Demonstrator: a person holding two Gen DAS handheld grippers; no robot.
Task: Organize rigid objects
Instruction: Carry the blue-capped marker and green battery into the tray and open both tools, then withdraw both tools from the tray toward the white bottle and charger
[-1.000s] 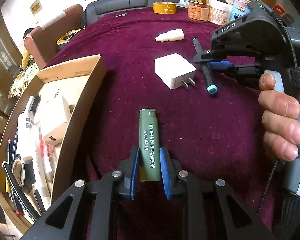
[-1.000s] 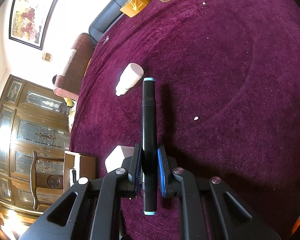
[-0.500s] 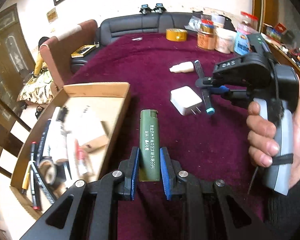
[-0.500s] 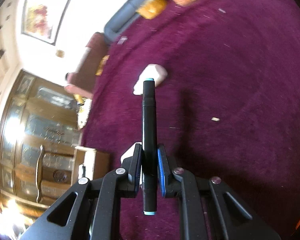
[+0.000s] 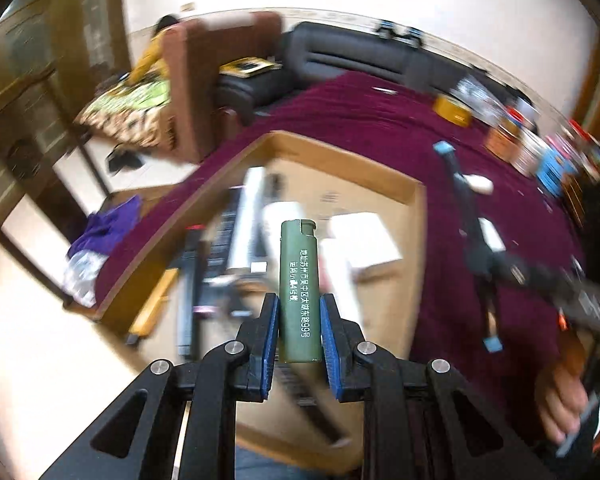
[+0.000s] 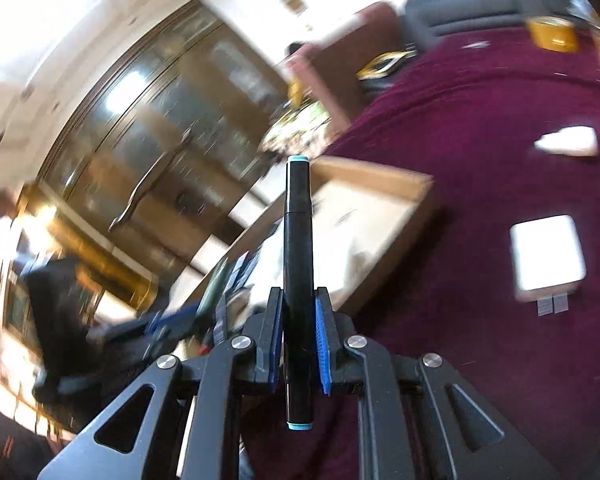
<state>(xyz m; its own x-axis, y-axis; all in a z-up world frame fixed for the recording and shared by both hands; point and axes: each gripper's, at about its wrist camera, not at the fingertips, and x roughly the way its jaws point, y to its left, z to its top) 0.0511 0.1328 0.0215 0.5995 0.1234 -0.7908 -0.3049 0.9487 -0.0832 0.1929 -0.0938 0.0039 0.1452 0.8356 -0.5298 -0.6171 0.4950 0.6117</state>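
While each hand-held gripper (image 5: 299, 330) clamps its item, the cardboard box (image 5: 416, 216) holds blurred pens and white blocks.

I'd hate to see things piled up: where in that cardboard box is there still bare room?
The cardboard box looks bare at its far end, between the far wall and the white block. The near-left part is crowded with pens and markers. Outside it, the maroon cloth between the box and the white charger is open.

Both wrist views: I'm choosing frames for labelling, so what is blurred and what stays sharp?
Left wrist view: green lighter crisp, cardboard box and its contents smeared. Right wrist view: black marker sharp, cabinet streaked, white charger soft.
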